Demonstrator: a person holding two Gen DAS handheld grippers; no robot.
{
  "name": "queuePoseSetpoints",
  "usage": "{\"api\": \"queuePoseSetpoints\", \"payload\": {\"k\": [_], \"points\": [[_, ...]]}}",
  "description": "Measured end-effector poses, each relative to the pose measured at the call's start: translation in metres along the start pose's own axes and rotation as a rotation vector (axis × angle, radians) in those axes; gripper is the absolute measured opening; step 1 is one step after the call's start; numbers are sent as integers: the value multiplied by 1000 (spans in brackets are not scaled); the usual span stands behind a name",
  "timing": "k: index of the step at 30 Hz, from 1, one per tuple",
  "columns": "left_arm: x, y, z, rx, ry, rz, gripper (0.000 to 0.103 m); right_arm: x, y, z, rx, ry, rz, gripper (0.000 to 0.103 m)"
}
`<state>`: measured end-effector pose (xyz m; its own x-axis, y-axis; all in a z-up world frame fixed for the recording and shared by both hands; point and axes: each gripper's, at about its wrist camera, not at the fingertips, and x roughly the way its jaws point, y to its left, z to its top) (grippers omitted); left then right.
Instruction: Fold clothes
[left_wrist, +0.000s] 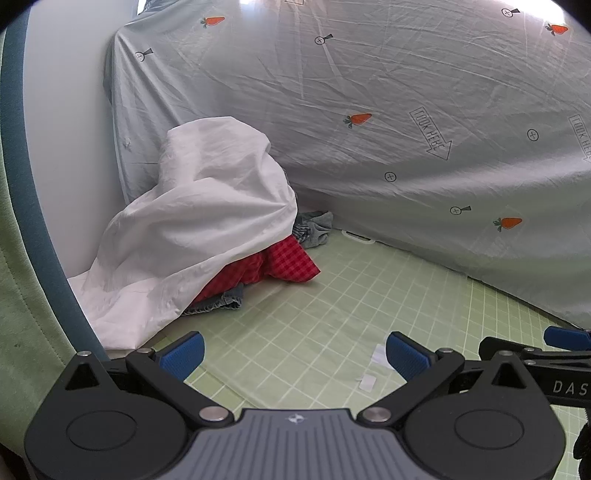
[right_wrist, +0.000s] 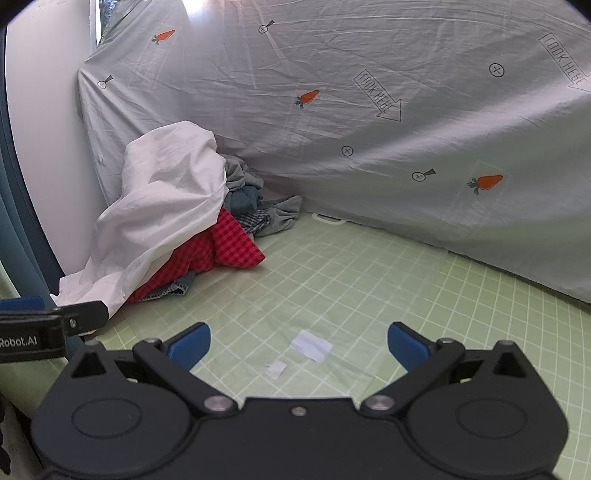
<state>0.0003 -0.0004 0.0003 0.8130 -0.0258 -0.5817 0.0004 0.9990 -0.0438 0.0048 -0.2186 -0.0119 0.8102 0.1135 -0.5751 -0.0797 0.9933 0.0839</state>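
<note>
A pile of clothes lies in the far left corner of the green grid mat (left_wrist: 332, 295) (right_wrist: 351, 288). A white garment (left_wrist: 192, 221) (right_wrist: 159, 206) covers the pile. Under it show a red checked cloth (left_wrist: 284, 262) (right_wrist: 221, 247), denim (left_wrist: 221, 301) (right_wrist: 173, 288) and grey and blue clothes (left_wrist: 314, 225) (right_wrist: 258, 206). My left gripper (left_wrist: 295, 354) is open and empty, low over the mat in front of the pile. My right gripper (right_wrist: 299, 343) is open and empty beside it, to its right. Each shows at the edge of the other's view.
A grey sheet printed with carrots and arrows (left_wrist: 406, 110) (right_wrist: 369, 110) hangs as a backdrop behind the mat. A white wall (left_wrist: 66, 147) stands at the left. Two small white paper scraps (right_wrist: 310, 345) (left_wrist: 369, 380) lie on the mat near the grippers.
</note>
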Motion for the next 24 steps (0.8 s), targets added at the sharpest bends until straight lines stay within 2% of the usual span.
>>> {"api": "queuePoseSetpoints", "payload": {"k": [24], "points": [[1, -2, 3, -5, 3, -6, 103, 0, -2, -1, 7, 5, 5, 103]]}}
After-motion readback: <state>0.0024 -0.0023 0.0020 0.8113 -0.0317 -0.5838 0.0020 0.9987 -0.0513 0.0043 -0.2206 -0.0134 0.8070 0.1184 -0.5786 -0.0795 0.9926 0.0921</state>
